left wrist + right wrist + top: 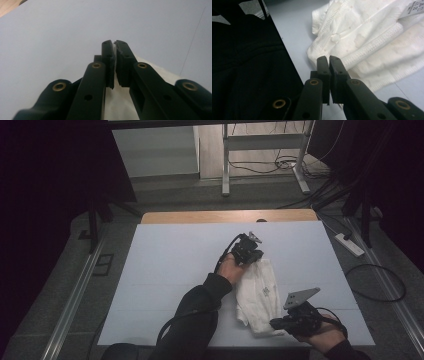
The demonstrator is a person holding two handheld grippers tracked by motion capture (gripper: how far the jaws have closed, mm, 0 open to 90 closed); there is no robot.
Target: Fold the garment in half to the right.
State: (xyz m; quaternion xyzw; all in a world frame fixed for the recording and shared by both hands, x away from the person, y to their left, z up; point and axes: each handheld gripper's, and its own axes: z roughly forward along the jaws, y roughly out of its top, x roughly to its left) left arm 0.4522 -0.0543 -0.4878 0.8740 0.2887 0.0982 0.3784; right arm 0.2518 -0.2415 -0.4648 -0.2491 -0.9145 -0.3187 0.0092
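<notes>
Both pairs of jaws pinch the white garment (pixel 259 292): the left gripper (pixel 248 251) at its far end, the right gripper (pixel 280 324) at its near end, close to the table's (pixel 170 265) near edge, right of centre.

You have almost nothing to read here. The one printed item is the small white care label (pixel 412 8) sewn on the white garment (pixel 372 42), at the top right corner of your right gripper view: it carries a row of small dark laundry symbols, one of them a crossed-out shape, and a line of tiny print beside them that is too small to make out. From the high view the same label (pixel 266 291) shows as a faint grey mark in the middle of the garment (pixel 257 295), unreadable. No brand, number or sign can be read anywhere else.
</notes>
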